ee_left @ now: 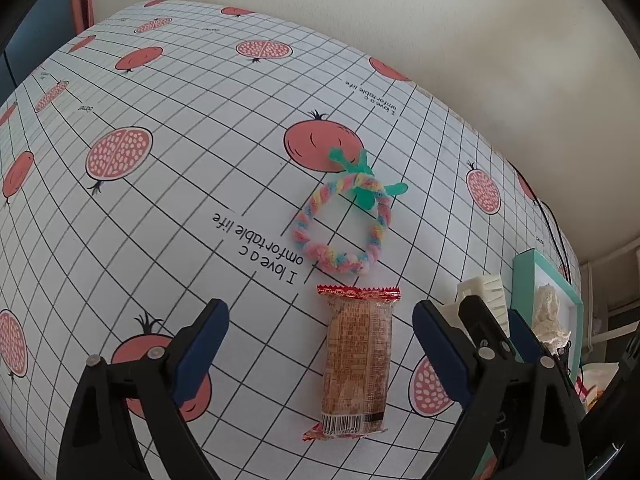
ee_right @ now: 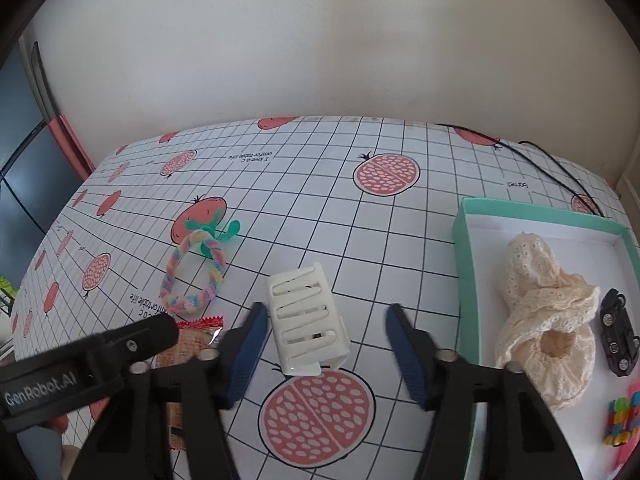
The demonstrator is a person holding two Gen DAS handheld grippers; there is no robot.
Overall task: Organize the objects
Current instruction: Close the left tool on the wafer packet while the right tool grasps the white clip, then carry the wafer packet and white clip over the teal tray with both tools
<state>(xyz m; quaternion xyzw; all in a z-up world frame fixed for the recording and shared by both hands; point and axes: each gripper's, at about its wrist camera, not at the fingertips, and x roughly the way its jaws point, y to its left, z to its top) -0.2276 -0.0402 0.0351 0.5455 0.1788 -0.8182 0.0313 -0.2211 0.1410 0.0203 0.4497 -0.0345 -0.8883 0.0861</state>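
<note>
White slatted plastic clip (ee_right: 308, 316), one, lies between the spread right gripper (ee_right: 324, 344) fingers; one brown wrapped snack bar (ee_left: 356, 360) between the spread left gripper (ee_left: 320, 348) fingers.

The tabletop (ee_right: 400, 240) wears a white grid cloth printed with pomegranates. On it lie a pastel braided ring (ee_right: 194, 280) with a green bow, a wrapped snack bar (ee_left: 356, 360) just beside it, a white hair claw clip (ee_right: 306, 318), a teal-walled box (ee_right: 466, 264) and a black cable (ee_right: 560, 168).
</note>
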